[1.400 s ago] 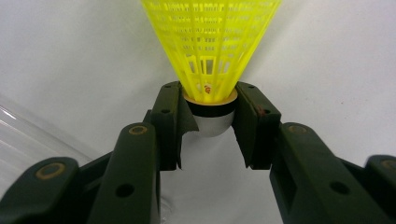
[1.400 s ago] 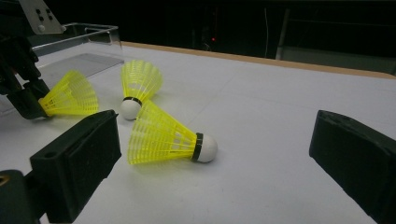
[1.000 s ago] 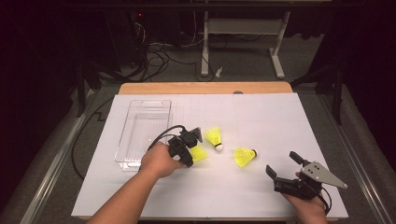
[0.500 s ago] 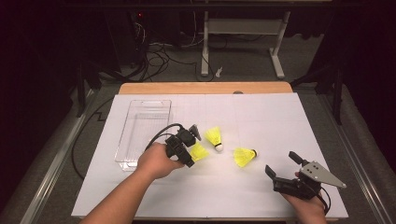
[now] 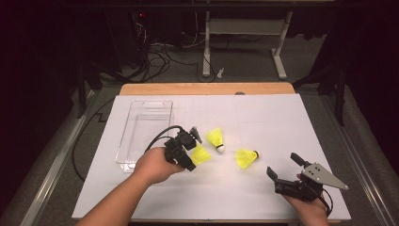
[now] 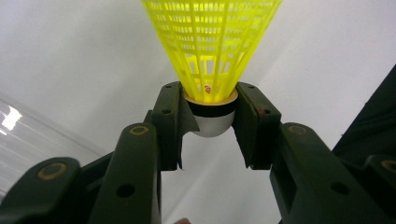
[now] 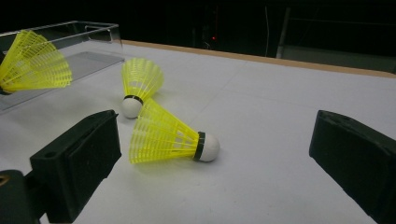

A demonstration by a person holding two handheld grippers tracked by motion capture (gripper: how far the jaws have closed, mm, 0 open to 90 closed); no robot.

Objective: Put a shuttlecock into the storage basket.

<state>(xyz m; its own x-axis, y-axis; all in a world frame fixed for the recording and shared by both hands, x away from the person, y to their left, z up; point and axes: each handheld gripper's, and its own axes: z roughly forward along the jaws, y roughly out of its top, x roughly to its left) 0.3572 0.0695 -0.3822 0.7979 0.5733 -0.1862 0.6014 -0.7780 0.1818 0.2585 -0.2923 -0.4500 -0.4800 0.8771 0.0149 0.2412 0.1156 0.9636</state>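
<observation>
Yellow mesh shuttlecock (image 6: 211, 51), white cork base pinched in left tongs (image 6: 212, 122), held just beside the clear tray (image 5: 141, 123) above the white counter (image 5: 282, 117). Two more shuttlecocks (image 5: 216, 139) (image 5: 246, 158) lie nearby. Right tongs (image 5: 284, 167) spread, empty, near front edge.

Yellow plastic-mesh shuttlecock (image 6: 211, 42), matt jaws

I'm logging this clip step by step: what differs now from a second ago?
The left hand-held gripper, shut on one yellow shuttlecock at its cork, has lifted it slightly and carried it a little away from the clear tray. The other two shuttlecocks lie where they were, and the open right hand-held gripper kept still.
</observation>
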